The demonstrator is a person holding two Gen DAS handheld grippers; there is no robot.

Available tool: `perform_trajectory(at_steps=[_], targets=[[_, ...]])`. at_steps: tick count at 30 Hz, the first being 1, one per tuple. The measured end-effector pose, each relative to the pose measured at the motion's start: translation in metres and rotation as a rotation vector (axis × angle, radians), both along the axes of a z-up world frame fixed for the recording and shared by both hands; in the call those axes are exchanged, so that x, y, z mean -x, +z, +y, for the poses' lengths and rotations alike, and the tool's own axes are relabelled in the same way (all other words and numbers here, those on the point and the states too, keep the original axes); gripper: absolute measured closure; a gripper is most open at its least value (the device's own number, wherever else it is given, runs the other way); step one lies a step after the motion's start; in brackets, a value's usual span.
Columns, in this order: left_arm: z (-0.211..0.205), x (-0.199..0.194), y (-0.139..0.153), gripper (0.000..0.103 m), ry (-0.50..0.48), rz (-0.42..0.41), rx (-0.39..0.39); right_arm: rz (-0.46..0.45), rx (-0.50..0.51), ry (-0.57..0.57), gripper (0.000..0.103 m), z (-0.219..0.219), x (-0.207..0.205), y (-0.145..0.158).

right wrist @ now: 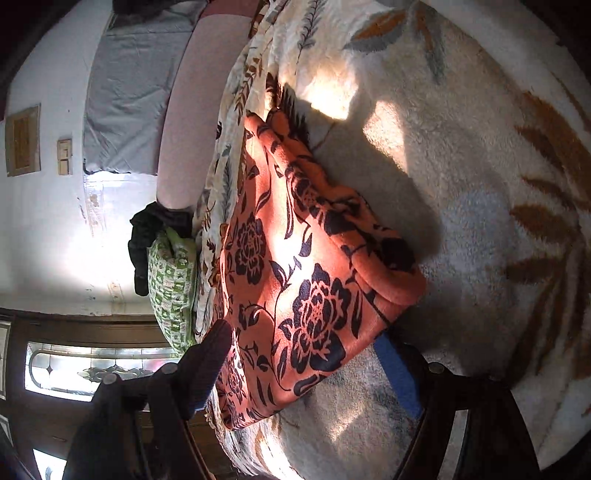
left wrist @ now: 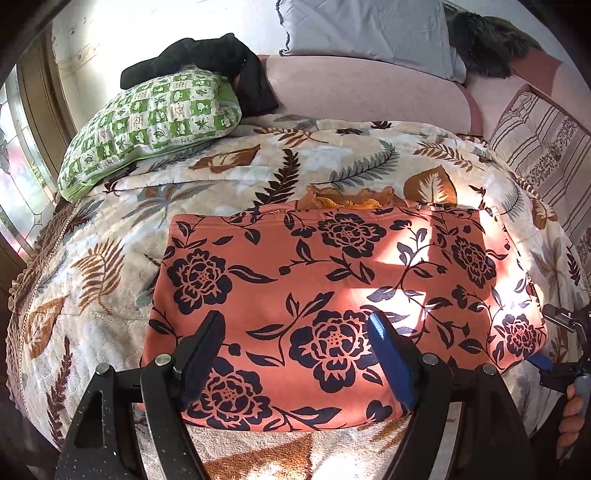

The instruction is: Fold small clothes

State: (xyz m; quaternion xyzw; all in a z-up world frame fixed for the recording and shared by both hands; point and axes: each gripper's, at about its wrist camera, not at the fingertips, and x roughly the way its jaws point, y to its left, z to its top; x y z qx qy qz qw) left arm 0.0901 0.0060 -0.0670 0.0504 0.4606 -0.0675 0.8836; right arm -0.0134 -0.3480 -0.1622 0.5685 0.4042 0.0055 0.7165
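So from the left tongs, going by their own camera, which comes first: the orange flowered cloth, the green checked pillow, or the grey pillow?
1. Orange flowered cloth, directly under the left tongs.
2. Green checked pillow, far left.
3. Grey pillow, top, at the back.

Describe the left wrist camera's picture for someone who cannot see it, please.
A folded orange cloth with dark flowers lies on a leaf-patterned blanket on a bed, partly in sunlight. The left gripper hovers over its near edge, its fingers spread and holding nothing. Behind lie a green checked pillow, a black garment and a grey pillow.
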Motion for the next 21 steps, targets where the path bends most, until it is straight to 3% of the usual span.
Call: perform_trajectory(at_steps=[5,7,8,9,12,14,15,17,18,19,20,21], targets=[[0.002,-0.004,-0.008,0.023,0.004,0.021,0.01,-0.004,0.028,-0.009,0.026,-0.002,-0.016,-0.004],[0.003,-0.006,-0.013,0.023,0.011,0.032,0.013,0.01,0.059,0.021,0.055,0.0,-0.024,-0.006],[0.004,-0.006,-0.015,0.023,0.013,0.038,0.014,0.021,0.073,0.055,0.094,0.002,-0.028,-0.007],[0.004,-0.007,-0.018,0.023,0.014,0.042,0.014,0.024,0.104,0.07,0.094,0.005,-0.029,-0.004],[0.003,-0.011,-0.023,0.023,0.026,0.042,0.017,-0.031,0.278,0.115,0.094,0.019,-0.025,0.031],[-0.002,-0.018,-0.03,0.023,0.025,0.061,0.026,-0.021,0.356,0.144,0.092,0.023,-0.027,0.036],[-0.006,-0.021,-0.034,0.023,0.017,0.066,0.024,0.023,0.36,0.17,0.089,0.021,-0.032,0.026],[-0.014,-0.025,-0.041,0.023,-0.011,0.077,-0.005,0.115,0.25,0.205,0.083,0.011,-0.034,0.001],[-0.016,-0.026,-0.042,0.023,-0.02,0.071,-0.012,0.078,0.221,0.183,0.073,0.004,-0.027,0.003],[-0.016,-0.027,-0.043,0.023,-0.022,0.061,-0.011,0.064,0.254,0.173,0.064,-0.001,-0.022,0.011],[-0.017,-0.029,-0.045,0.023,-0.02,0.059,-0.008,0.047,0.284,0.159,0.042,-0.008,-0.016,0.02],[-0.018,-0.032,-0.049,0.023,-0.019,0.067,-0.004,0.008,0.29,0.129,0.03,-0.017,-0.01,0.029]])
